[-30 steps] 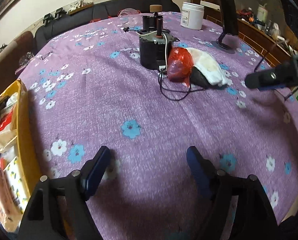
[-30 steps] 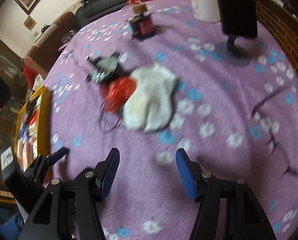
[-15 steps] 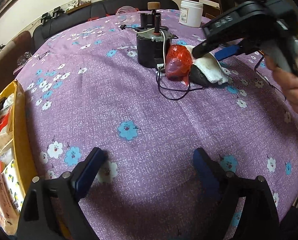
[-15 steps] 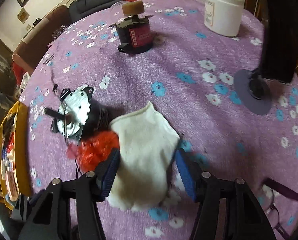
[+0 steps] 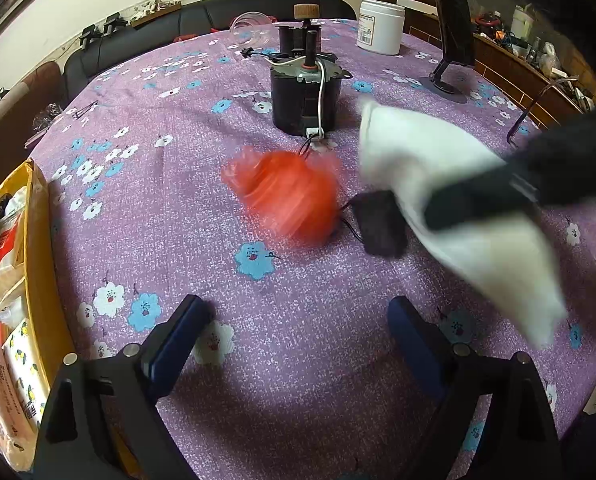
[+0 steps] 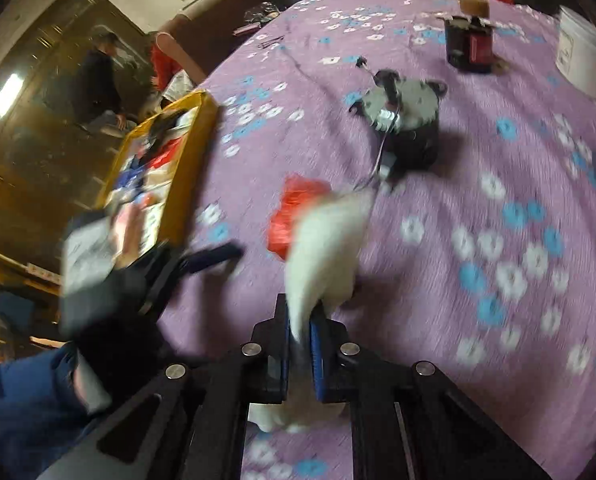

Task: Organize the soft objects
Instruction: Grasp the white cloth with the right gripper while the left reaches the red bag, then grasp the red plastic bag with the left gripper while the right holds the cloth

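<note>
Right tongs [image 6: 301, 344] pinch one white sock [image 6: 325, 240]

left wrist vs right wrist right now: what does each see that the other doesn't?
Left wrist only: its own open left gripper with nothing between the fingers, a small dark item on the table beside the white cloth, and a phone stand.

Right wrist only: the right gripper shut on the cloth, and a seated person beyond the table.

Both: the white cloth, red plastic bag, black motor, white jar, yellow box, purple floral tablecloth.
</note>
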A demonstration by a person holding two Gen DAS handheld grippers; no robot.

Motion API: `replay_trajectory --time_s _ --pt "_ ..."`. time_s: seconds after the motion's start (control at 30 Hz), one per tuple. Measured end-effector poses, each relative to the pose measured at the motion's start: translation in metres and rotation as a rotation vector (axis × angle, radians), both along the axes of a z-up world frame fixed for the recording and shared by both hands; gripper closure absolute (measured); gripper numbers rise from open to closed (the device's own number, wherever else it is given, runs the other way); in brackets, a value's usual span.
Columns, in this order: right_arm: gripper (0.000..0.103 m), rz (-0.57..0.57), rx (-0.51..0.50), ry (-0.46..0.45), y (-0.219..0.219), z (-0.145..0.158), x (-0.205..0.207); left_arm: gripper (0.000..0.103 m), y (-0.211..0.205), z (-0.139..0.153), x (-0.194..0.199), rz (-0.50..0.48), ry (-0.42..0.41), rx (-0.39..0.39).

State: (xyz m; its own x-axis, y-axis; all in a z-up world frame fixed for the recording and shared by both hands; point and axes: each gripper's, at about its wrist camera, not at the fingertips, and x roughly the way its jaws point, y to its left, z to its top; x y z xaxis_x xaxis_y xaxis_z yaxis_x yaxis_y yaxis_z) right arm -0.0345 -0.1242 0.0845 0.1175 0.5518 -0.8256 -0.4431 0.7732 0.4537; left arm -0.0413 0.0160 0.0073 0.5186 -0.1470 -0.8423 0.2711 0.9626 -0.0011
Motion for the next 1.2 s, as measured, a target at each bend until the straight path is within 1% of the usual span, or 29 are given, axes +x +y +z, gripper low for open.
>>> replay_trajectory --time_s 0.13,0.17,0.23,0.3,0.37,0.47,0.53,0.57,0.63,0.67,0.73,0.77,0.83,1.0,1.2 --pt "0.093 -0.183 0.001 0.024 -0.044 -0.008 -0.007 0.01 0.0 0.0 -0.001 0.0 0.0 -0.002" --pt "0.093 -0.232 -0.012 0.029 -0.057 -0.012 -0.01 0.01 0.0 0.0 0.0 -0.001 0.0 -0.003" --pt "0.093 -0.293 -0.056 0.027 -0.072 -0.017 -0.015 0.01 0.0 0.001 -0.001 0.0 0.001 -0.009" --pt "0.093 -0.334 -0.082 0.034 -0.083 -0.023 -0.021 0.01 0.001 0.002 -0.002 -0.001 0.002 -0.014" --pt "0.093 -0.365 -0.077 0.048 -0.092 -0.027 -0.029 0.01 0.002 0.005 -0.003 0.011 0.0 -0.023" --pt "0.093 -0.378 -0.086 0.057 -0.098 -0.034 -0.036 0.01 0.005 0.011 -0.001 0.022 -0.004 -0.059" --pt "0.093 -0.377 -0.106 0.058 -0.097 -0.038 -0.038 0.01 0.004 0.012 0.005 0.028 -0.004 -0.036" --pt "0.093 -0.373 -0.108 0.057 -0.097 -0.039 -0.043 0.011 0.004 0.01 0.01 0.037 0.011 -0.023" --pt "0.093 -0.366 -0.118 0.048 -0.098 -0.037 -0.045 0.026 0.006 0.005 0.018 0.049 0.046 -0.03" --pt "0.093 -0.366 -0.124 0.048 -0.098 -0.037 -0.045 0.031 0.006 0.007 0.021 0.054 0.036 -0.019" --pt "0.092 -0.371 -0.122 0.054 -0.096 -0.04 -0.045 0.05 0.006 0.008 0.026 0.048 0.035 -0.017" --pt "0.092 -0.37 -0.123 0.053 -0.095 -0.04 -0.045 0.052 0.006 0.009 0.028 0.048 0.038 -0.024" --pt "0.092 -0.369 -0.122 0.054 -0.094 -0.041 -0.044 0.061 0.007 0.011 0.03 0.054 0.044 -0.041" --pt "0.092 -0.368 -0.121 0.053 -0.09 -0.043 -0.042 0.062 0.002 0.013 0.021 0.043 0.047 -0.045" --pt "0.092 -0.357 -0.137 0.049 -0.088 -0.042 -0.041 0.062 -0.009 0.022 0.007 0.011 0.016 -0.03"
